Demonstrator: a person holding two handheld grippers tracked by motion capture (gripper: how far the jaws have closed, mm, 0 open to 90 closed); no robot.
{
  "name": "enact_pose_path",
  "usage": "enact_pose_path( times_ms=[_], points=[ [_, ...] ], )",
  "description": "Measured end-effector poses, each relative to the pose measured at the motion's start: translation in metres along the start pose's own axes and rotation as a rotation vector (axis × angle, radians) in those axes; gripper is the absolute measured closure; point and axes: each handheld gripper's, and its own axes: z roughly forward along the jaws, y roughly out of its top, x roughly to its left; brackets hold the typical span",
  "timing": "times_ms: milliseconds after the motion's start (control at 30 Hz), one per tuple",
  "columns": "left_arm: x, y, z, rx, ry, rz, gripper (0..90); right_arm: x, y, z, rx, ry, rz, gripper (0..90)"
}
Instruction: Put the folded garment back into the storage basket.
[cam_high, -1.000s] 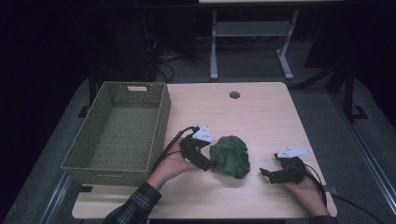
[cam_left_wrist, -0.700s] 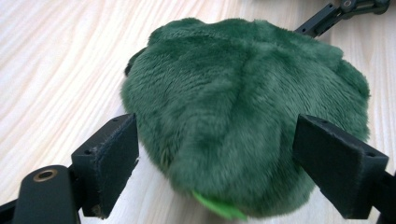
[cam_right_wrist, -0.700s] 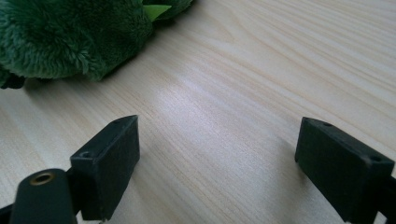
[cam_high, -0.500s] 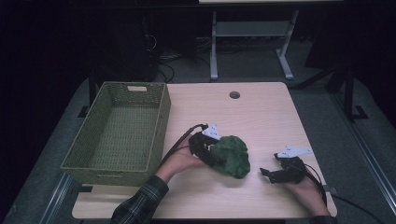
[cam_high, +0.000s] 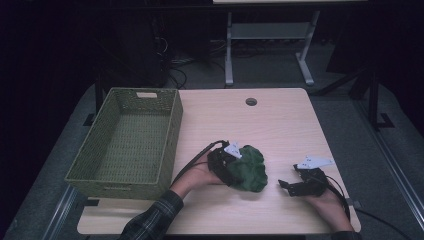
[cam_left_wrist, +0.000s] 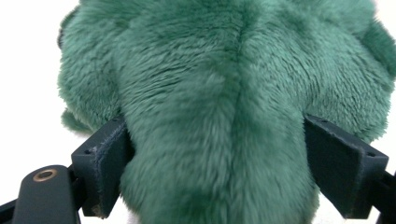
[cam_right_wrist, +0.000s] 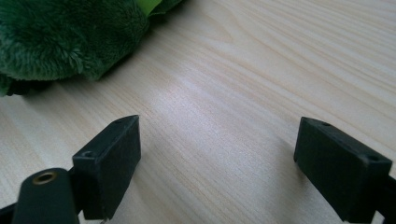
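A green plush toy (cam_high: 248, 169) lies on the near middle of the wooden table (cam_high: 280, 120), and the left gripper (cam_high: 226, 166) has pushed into its left side with its two black jaws spread wide around a fold of fur, seemingly set to close for a lift. To the left stands an empty woven basket (cam_high: 127, 140), the likely place for the toy. The right gripper (cam_high: 286, 185) rests on the table to the toy's right, jaws apart and holding nothing, seemingly waiting.
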Motion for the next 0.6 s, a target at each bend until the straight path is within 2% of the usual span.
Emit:
enact_pose_path(
  times_ms=[267,433,600],
  points=[
    [-0.0024,-0.0024,0.0052,0.02,0.018,0.013,16.0,0.0,0.0,0.0,-0.001,0.0,0.0,14.6],
    [-0.0039,-0.0017,0.0021,0.03,0.021,0.027,27.6,0.0,-0.0001,0.0001,-0.001,-0.001,0.0,14.6],
    [-0.0045,-0.0013,-0.001,0.027,0.007,0.012,46.7,0.0,-0.0001,0.0001,-0.001,-0.001,0.0,14.7]
  ],
)
